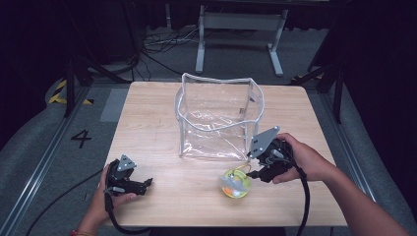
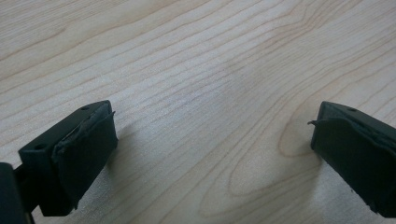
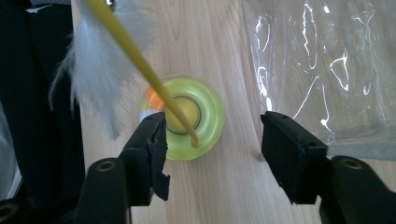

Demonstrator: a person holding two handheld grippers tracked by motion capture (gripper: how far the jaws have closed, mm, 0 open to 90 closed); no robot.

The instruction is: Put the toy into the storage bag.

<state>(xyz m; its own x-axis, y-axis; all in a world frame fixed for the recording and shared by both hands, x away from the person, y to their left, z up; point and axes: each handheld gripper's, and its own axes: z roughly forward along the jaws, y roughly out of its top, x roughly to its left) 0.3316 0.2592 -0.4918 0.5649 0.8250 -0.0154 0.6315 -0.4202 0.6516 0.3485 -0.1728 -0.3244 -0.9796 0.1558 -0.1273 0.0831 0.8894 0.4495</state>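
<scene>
Nearest me, at the left of the wooden table point(image 1: 162, 142), my left gripper point(image 1: 147, 183) sits low over the wood in the person's left hand point(image 1: 101, 204); in the left gripper view its jaws stand wide apart with bare wood grain between them, holding nothing. To the right and slightly farther, my right gripper point(image 1: 252, 173) points left at the yellow-green toy point(image 1: 235, 184), a round disc with an orange patch, a yellow rod and a white feather point(image 3: 95, 70); the toy lies on the table near the front edge, right of centre. In the right gripper view the jaws stand partly open on either side of the disc, the pads not pressing it. Just beyond stands a clear plastic bag point(image 1: 219, 118) with white edging, upright and open at the top. Far left, on the grey floor, I read a black "4" point(image 1: 81, 138); I see no other writing.
</scene>
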